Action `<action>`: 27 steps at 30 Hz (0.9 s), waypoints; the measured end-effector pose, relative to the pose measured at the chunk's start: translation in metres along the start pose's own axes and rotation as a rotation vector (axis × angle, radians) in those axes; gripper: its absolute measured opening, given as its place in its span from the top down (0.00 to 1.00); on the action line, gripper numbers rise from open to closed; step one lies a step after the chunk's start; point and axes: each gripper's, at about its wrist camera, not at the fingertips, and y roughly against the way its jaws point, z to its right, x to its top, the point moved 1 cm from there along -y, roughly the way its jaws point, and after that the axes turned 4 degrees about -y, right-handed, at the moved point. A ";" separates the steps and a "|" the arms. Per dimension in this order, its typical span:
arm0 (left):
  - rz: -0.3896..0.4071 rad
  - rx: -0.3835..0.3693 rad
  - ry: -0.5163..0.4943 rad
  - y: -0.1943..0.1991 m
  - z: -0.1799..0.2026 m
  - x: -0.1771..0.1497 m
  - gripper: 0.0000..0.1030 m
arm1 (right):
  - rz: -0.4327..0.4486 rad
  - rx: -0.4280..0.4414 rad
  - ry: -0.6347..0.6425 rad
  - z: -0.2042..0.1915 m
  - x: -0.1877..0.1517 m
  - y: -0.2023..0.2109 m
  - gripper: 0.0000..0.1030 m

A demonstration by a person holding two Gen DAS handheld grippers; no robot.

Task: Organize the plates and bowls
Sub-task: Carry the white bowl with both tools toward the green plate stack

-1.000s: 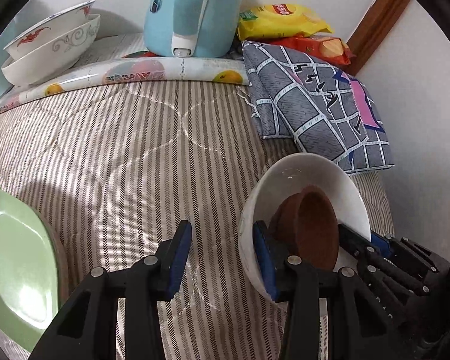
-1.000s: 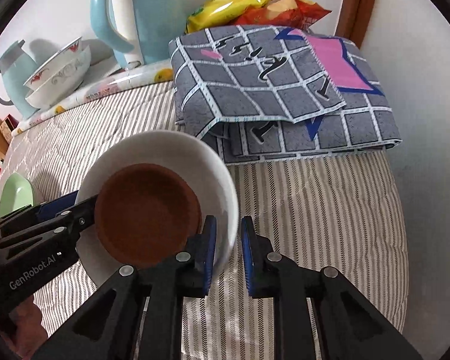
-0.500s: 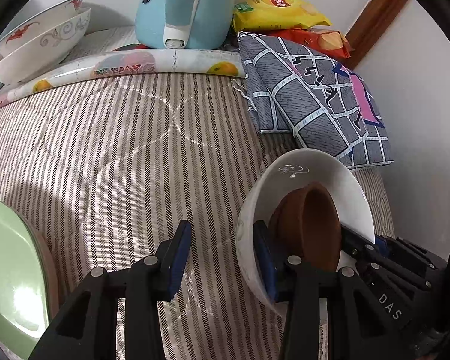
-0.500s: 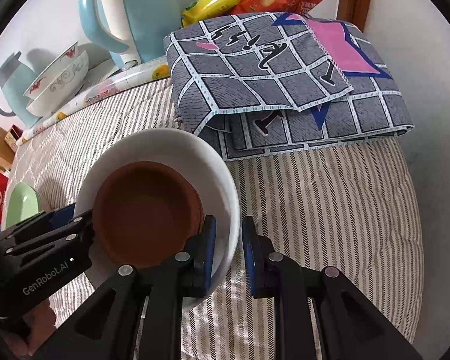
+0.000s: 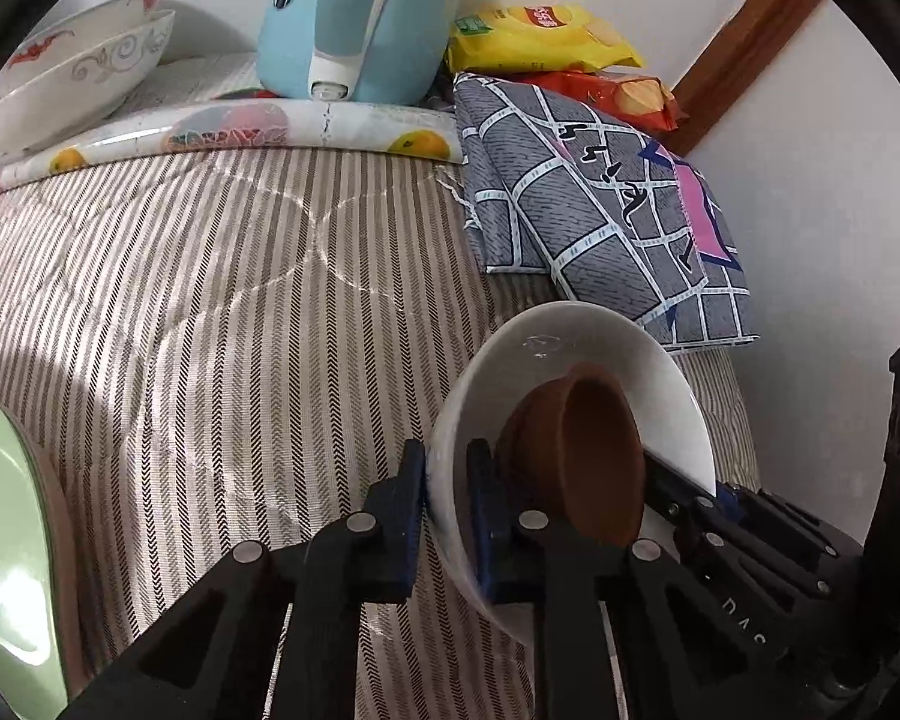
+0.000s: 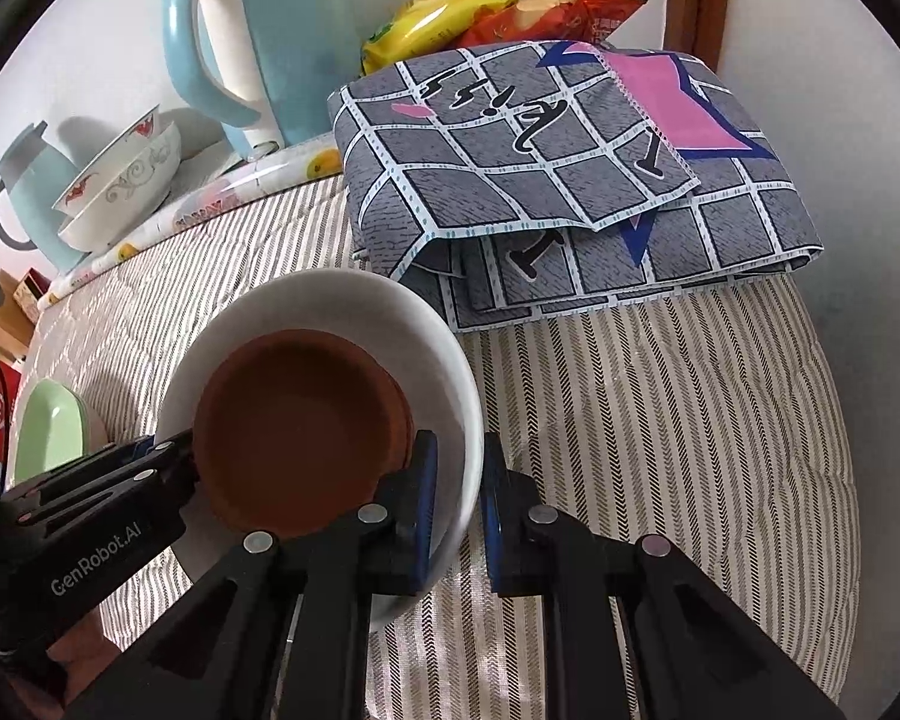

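Our left tongs (image 5: 444,516) have now closed on the white bowl (image 5: 570,354) rim; our right tongs (image 6: 456,498) pinch its other side, brown bowl (image 6: 294,420) inside.

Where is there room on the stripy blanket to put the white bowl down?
The widest bare patch of striped blanket lies between the green plate, the fruit-print mat and the folded checked cloth. A second patch lies just in front of that cloth. The back is crowded: patterned bowls, kettle, snack bags.
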 end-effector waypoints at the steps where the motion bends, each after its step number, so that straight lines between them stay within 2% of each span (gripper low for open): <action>1: 0.004 0.008 -0.008 0.000 0.001 0.000 0.87 | 0.002 0.003 -0.004 0.001 0.000 0.000 0.87; 19: 0.004 0.026 0.010 0.019 -0.001 -0.026 0.88 | 0.011 -0.004 -0.032 -0.004 -0.022 0.017 0.89; 27: 0.025 0.027 0.015 0.044 -0.001 -0.043 0.89 | 0.033 0.001 -0.030 -0.011 -0.040 0.041 0.90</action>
